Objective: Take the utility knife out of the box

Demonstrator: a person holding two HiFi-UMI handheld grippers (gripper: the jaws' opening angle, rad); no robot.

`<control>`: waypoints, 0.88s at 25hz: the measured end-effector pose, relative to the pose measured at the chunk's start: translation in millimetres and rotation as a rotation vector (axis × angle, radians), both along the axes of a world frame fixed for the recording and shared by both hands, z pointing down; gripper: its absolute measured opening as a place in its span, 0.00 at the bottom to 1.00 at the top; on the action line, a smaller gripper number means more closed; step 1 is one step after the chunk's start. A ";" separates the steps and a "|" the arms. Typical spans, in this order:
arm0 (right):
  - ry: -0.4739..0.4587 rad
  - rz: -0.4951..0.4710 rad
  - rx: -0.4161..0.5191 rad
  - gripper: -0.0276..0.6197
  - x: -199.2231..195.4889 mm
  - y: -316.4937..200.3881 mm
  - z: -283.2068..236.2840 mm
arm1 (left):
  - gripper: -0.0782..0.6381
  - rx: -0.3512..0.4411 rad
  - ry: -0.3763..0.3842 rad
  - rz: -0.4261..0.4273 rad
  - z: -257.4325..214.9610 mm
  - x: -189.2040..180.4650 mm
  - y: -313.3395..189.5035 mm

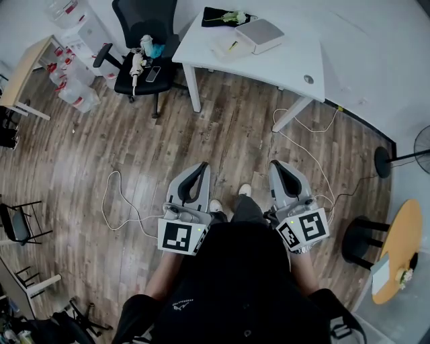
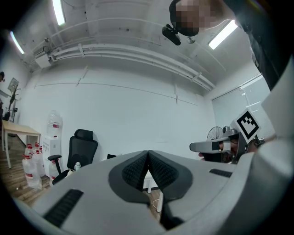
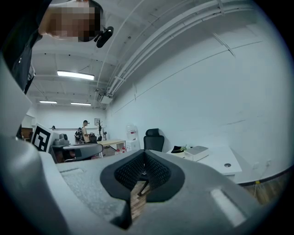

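Left tongs and right tongs both closed tip-to-tip, gripping nothing, above the wooden floor

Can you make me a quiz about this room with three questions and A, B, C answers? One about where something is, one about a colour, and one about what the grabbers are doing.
1. Where is the box?
A. on the white desk
B. in a sink
C. on a sofa

2. What colour is the office chair?
A. red
B. black
C. yellow

3. How are the fingers of the left gripper and the right gripper?
A. wide open
B. shut on nothing
C. shut on a knife

Answers: 1 A, the box lies on the desk top. 2 B, its back and seat are black. 3 B, each gripper view shows the fingers meeting with nothing between.
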State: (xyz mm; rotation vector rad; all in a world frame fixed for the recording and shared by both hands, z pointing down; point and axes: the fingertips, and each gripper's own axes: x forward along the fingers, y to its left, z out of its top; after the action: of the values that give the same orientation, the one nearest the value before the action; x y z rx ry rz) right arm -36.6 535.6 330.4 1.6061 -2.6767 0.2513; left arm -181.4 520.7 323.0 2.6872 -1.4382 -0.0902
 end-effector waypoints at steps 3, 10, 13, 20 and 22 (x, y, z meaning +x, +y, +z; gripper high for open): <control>-0.004 0.003 -0.004 0.05 2.2 -8.8 1.7 | 0.12 0.006 -0.028 -0.003 2.8 -1.5 -8.4; -0.009 -0.019 -0.003 0.05 3.1 -44.6 6.1 | 0.12 0.008 -0.041 -0.042 6.3 -6.1 -38.4; -0.019 -0.029 -0.009 0.05 5.6 -65.6 7.8 | 0.12 0.004 -0.045 -0.055 6.1 -3.9 -57.5; -0.029 -0.044 -0.023 0.05 15.9 -125.9 12.5 | 0.12 -0.009 -0.040 -0.070 8.6 7.9 -113.8; -0.027 -0.048 -0.029 0.05 20.6 -143.8 14.7 | 0.12 -0.009 -0.056 -0.070 11.5 11.9 -130.2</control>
State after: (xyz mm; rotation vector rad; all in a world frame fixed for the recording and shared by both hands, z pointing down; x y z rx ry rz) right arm -16.0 391.8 345.1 1.5403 -2.7140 0.3121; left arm -169.5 390.5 334.5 2.6530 -1.5451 -0.0140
